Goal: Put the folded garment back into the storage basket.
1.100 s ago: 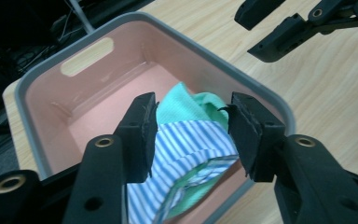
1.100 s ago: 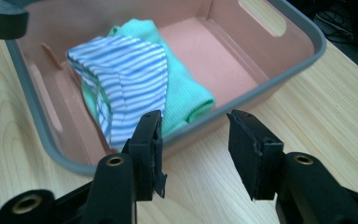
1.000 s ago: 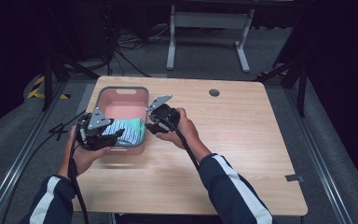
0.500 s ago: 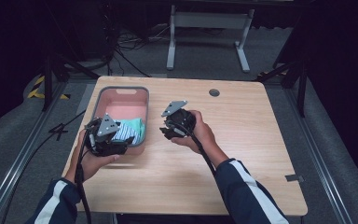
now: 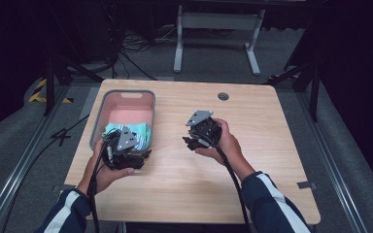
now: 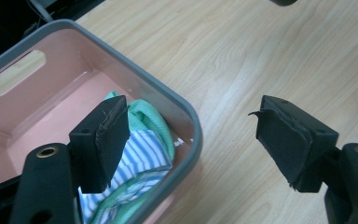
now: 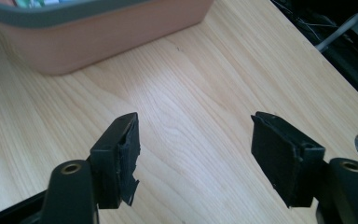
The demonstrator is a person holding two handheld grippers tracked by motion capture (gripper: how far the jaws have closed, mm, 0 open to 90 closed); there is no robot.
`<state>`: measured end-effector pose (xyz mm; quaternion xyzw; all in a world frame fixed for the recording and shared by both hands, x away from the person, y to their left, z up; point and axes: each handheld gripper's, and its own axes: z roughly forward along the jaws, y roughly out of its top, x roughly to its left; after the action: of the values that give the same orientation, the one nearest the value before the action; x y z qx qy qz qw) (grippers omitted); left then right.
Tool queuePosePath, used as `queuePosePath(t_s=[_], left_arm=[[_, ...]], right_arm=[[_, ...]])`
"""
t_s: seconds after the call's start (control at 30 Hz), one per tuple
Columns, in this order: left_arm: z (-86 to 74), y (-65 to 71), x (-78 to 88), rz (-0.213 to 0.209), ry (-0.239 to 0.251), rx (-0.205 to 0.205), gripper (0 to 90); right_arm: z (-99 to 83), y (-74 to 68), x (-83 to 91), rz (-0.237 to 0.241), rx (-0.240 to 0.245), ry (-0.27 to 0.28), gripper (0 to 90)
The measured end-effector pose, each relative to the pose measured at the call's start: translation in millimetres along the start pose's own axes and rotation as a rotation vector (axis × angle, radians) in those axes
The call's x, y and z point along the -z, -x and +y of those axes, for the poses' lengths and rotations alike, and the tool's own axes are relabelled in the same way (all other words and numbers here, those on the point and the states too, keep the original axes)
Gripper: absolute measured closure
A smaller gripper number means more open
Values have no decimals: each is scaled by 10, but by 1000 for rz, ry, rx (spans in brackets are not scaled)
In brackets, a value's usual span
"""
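Your left gripper [image 5: 137, 154] now sits at the near end of the pink bin [image 5: 97, 127], its jaws spread apart with nothing between them; they have just been opening, and in the left gripper view one jaw hangs above the cloth while the other stands out over bare table [image 6: 270, 51], the bin's grey rim running between them. The striped green and white cloth [image 6: 142, 149] lies bunched in the bin's near corner, just ahead of and below that left-hand jaw, touching neither pad. A second ago both of your grippers were pressed in over that cloth at the bin; since then you have let go and drawn back, the left toward you, the right sideways away from the bin.

Your right gripper [image 5: 188, 141] now hovers over open tabletop, well off to the side of the bin; its jaws have also just been opening and stand apart, empty, with only wood grain between them in the right gripper view and the bin's outer wall [image 7: 98, 37] ahead and above.

What this means for you: the cloth looks delivered, resting inside the bin by its own weight; the placing step seems done, and your hands are free to withdraw or go for whatever comes next.
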<state>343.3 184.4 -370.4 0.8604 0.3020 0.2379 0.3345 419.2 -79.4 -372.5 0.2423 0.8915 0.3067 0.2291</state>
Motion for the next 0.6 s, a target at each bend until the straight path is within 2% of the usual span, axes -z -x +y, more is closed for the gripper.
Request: queuePosePath(t_s=[0.1, 0.3, 0.57, 0.6], left_arm=[[0, 60, -34, -6, -6, -26, 218], [12, 167, -117, -22, -18, -53, 177], [-1, 363, -218, -54, -49, -133, 170], [-1, 363, -218, -54, -49, -133, 169]], right_arm=[[-107, 21, 46, 1, -10, 0, 319], [-303, 52, 143, -21, -21, -9, 310], [-614, 79, 237, -36, -33, -15, 281], [-614, 79, 237, -36, -33, -15, 281]])
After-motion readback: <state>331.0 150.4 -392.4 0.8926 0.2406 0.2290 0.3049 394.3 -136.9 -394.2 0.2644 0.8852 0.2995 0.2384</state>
